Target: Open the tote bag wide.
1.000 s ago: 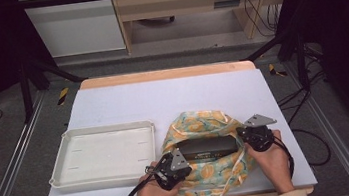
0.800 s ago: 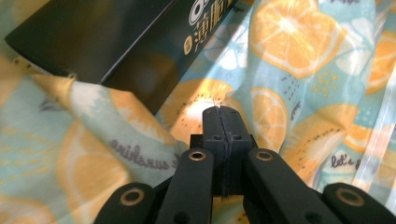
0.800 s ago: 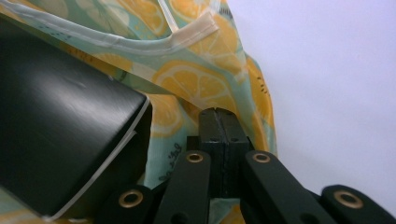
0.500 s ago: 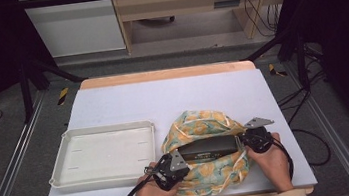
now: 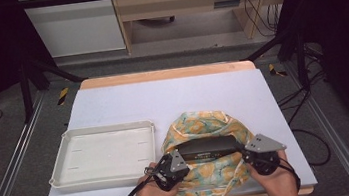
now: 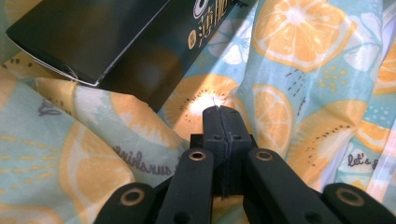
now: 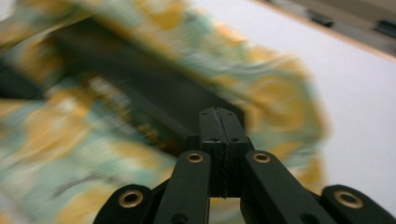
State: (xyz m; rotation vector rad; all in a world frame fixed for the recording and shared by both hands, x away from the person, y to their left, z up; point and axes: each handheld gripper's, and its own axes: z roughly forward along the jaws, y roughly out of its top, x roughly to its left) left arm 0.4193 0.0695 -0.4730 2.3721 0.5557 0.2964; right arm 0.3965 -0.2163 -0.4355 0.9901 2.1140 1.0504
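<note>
Fruit-printed cloth (image 5: 211,166), teal with orange slices, lies bunched in the lower middle of the high view, and we have a long black box (image 5: 208,148) resting across it. We judge the work to be wrapping that box in the cloth. So far the box sits on the fabric and the edges rise around it in a loose ring, but nothing is folded over the top or tied, so most of the wrapping is left to do.

Our left gripper (image 5: 169,169) sits at the lower left edge of the cloth. In the left gripper view its jaws are pressed together at the centre of the frame (image 6: 223,122), the fabric lying right at their tip; we cannot tell whether a fold is pinched between them. The box's corner (image 6: 88,39) fills the upper left of that view.

Our right gripper (image 5: 261,157) is at the lower right edge of the cloth. Its own view is blurred; its jaws (image 7: 218,123) meet flush, seemingly with nothing between them.

The white tray (image 5: 70,163) at the lower left of the high view holds nothing, and stands just beside the cloth on the white table (image 5: 172,95).
</note>
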